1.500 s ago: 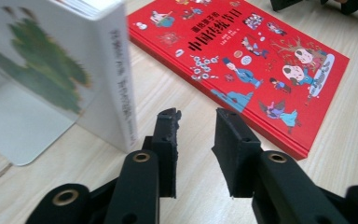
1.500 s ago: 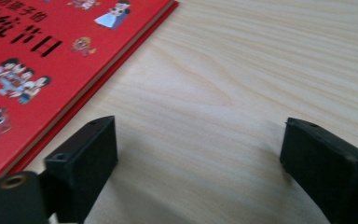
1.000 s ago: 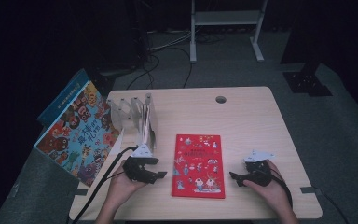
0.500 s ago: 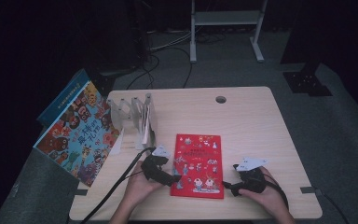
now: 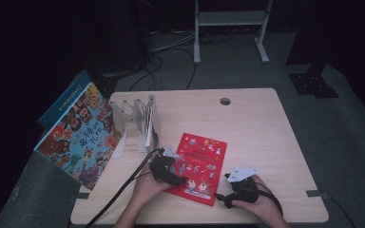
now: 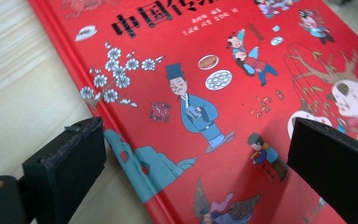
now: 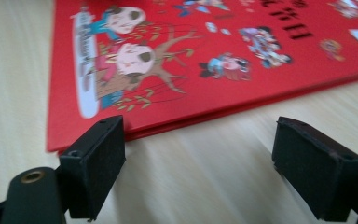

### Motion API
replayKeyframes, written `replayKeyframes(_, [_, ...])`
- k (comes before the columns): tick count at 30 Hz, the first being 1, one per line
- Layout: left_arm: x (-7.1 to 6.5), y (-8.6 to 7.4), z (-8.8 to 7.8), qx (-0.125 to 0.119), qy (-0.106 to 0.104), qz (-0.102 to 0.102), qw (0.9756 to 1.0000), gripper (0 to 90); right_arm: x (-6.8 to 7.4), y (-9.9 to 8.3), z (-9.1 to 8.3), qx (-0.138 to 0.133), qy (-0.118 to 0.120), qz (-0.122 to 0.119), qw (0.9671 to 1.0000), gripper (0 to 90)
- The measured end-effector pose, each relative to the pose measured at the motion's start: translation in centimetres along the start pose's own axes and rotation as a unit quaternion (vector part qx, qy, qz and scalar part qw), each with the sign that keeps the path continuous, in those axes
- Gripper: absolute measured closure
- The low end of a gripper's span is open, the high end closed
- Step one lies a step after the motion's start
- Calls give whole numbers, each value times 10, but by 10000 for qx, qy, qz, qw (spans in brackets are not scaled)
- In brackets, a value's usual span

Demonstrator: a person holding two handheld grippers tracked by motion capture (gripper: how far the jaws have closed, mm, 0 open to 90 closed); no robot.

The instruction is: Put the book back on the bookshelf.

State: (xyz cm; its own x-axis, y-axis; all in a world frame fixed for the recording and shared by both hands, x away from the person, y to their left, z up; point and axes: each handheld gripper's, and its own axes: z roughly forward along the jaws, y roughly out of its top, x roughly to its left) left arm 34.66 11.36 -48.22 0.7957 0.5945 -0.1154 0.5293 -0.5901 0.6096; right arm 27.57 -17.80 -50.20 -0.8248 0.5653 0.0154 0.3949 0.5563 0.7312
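A red picture book (image 5: 200,160) lies flat near the table's front, its cover (image 6: 214,93) showing cartoon figures and black characters. My left gripper (image 5: 175,176) hovers low over the book's left edge. Its jaws have just been opening and now stand wide, one over the wood beside the edge and one over the cover, with nothing gripped; left gripper (image 6: 196,163). My right gripper (image 5: 224,195) is open at the book's near right corner, low over the table. In the right gripper view the book's edge (image 7: 242,105) lies just ahead of the right gripper (image 7: 198,165).
A clear divider rack (image 5: 135,118) holding a thin book (image 5: 148,127) stands at the table's left. A large colourful picture book (image 5: 81,137) and a blue book (image 5: 64,102) lean off the left edge. A cable hole (image 5: 225,101) marks the wooden table (image 5: 266,142).
Both hands have moved inward to the red book. The left gripper went right and down over the book's left edge and its jaws opened. The right gripper slid left to the near right corner.
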Motion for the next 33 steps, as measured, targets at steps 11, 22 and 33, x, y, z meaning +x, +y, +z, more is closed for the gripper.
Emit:
replayKeyframes(11, [2, -2, 1, 46, 59, 0, 10000, 28, -9, 16, -1, -132, -130, -51, 9998, 148])
replayKeyframes(22, [1, -1, 1, 60, 90, 6, 9999, 27, -76, 49, 9, -170, -340, 324, 9988, 159])
replayKeyframes(33, [0, 0, 1, 120, 122, 75, 9998, 26, -112, 62, 37, -62, -216, 496, 9985, 208])
